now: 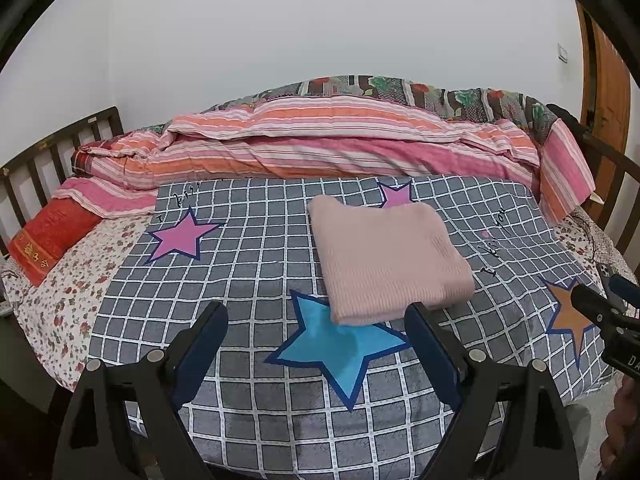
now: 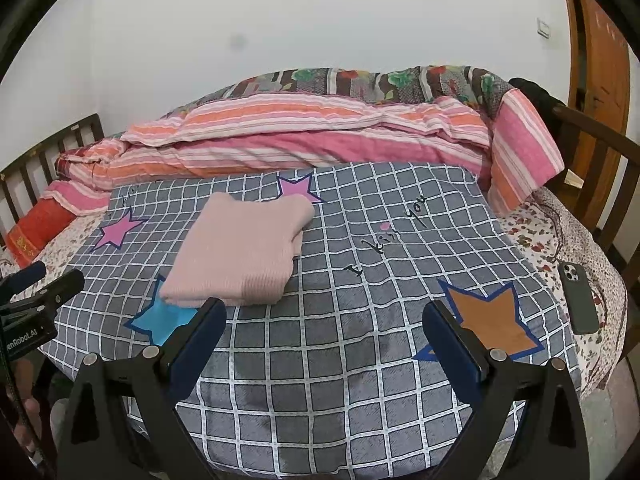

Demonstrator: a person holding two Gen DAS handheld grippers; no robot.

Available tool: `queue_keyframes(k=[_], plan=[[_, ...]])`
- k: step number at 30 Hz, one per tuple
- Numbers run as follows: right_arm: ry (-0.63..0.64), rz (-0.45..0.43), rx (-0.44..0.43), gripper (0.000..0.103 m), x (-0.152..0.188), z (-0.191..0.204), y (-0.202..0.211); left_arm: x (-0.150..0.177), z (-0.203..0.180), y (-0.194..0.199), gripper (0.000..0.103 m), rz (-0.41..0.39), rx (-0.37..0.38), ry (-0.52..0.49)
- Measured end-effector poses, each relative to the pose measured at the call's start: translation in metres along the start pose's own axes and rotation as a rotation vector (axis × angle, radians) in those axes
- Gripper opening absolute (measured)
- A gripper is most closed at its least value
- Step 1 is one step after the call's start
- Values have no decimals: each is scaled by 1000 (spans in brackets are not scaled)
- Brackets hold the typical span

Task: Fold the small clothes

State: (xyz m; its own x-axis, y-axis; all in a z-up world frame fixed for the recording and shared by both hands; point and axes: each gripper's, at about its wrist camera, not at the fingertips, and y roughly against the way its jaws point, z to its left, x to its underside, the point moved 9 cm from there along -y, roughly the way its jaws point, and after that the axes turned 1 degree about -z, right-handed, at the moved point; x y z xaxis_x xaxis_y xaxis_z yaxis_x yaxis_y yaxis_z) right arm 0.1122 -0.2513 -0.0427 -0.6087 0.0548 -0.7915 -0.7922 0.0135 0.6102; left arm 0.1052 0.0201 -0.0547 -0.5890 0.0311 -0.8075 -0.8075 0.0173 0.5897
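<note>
A pale pink knit garment lies folded into a neat rectangle on the grey checked cloth with stars. My left gripper hovers open in front of the garment's near edge, nothing between its fingers. My right gripper is also open and empty, to the right of the garment above the bare cloth; its left finger is near the garment's front corner without touching it. Each gripper shows at the edge of the other's view.
A rolled pink and orange striped quilt lies behind the cloth, a red pillow at the left. A dark phone rests on the floral sheet at right. Wooden bed rails and a door frame the bed.
</note>
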Motion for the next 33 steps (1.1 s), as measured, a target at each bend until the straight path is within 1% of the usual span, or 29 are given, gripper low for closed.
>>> queue_keyframes(k=[14,33], plan=[[24,-16,14,97,-3,7,6,-3,5,3,90,-2,-4,6],[21,-17,12,97,-6,10,8,-6,8,9,90,-9,-9,7]])
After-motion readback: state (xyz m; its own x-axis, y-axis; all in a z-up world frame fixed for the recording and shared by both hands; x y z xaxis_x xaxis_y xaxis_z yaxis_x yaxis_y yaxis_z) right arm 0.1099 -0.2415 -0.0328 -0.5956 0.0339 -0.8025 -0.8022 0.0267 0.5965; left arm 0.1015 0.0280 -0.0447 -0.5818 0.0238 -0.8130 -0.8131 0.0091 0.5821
